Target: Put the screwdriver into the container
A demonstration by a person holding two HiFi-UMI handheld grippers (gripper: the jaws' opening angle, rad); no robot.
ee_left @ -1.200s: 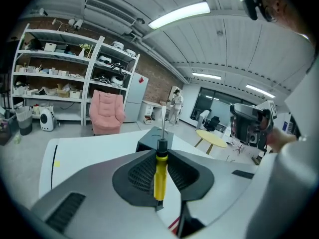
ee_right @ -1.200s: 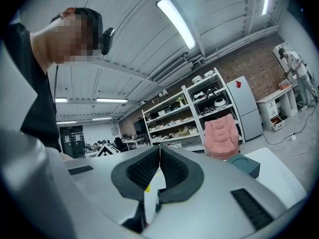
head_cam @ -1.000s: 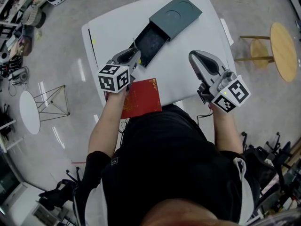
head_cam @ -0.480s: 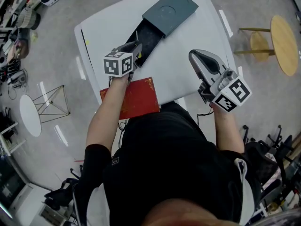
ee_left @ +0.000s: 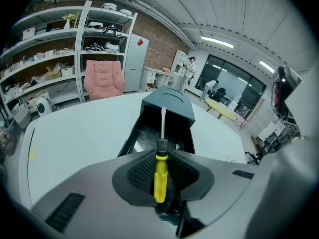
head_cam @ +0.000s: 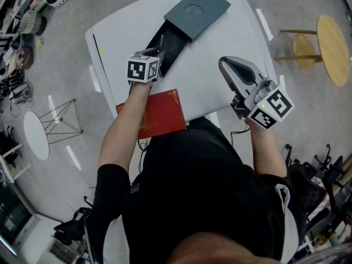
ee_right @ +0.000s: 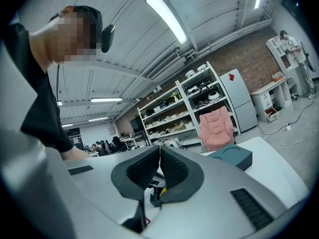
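The one screwdriver (ee_left: pixel 160 171), yellow-handled, sat clamped by its handle between the closed jaws of the left gripper (ee_left: pixel 160 152), its bare metal shaft pointing at the single dark container (head_cam: pixel 199 11), which lay slantwise towards the far edge of the white table (head_cam: pixel 223 40). The container's tray (head_cam: pixel 169 42) was slid out of its sleeve on the near side, showing a dark glossy floor. One red book (head_cam: pixel 160 114) lay at the table's near edge beside the left forearm, and the right gripper (ee_right: pixel 159 159) hung over the near right corner with its jaws pressed together on nothing.
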